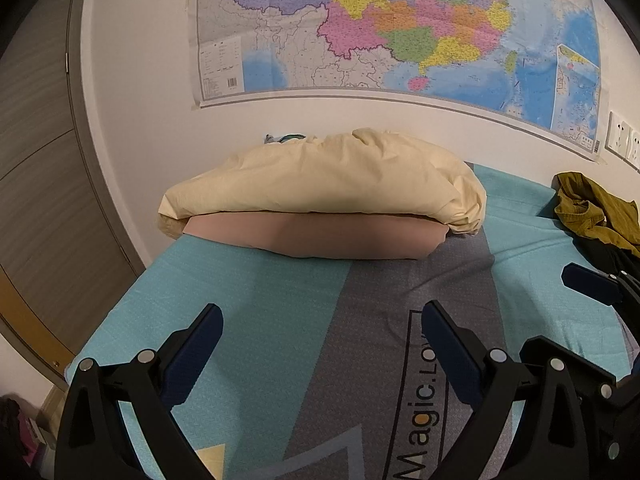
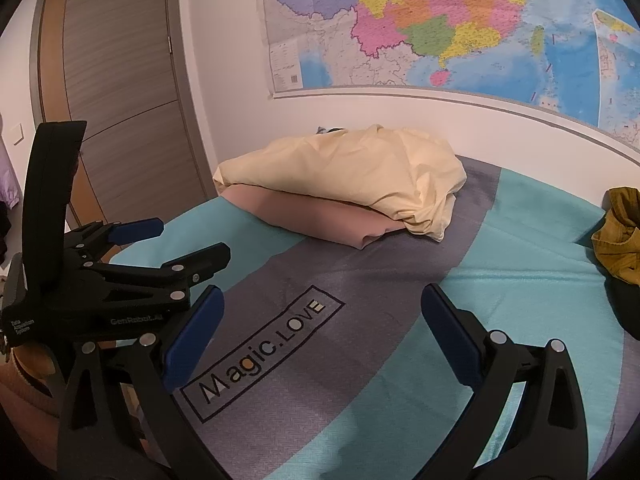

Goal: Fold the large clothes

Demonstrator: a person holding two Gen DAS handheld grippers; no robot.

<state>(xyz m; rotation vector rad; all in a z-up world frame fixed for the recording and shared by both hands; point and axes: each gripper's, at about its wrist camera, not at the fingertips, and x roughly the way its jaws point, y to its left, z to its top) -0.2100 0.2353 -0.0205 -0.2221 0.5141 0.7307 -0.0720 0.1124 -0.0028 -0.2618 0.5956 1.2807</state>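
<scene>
Both tongs [image 1: 320,328] [image 2: 320,312] spread, above bedsheet [image 2: 500,280]

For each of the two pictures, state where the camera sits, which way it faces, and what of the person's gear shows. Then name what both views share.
Left wrist: sits on the left gripper, open, facing across the bed to the cream pillow and wall map; the right gripper's finger shows at right.
Right wrist: sits on the right gripper, open, facing likewise; the left gripper shows at left.
Shared: pillow, map, olive garment, bed.
</scene>
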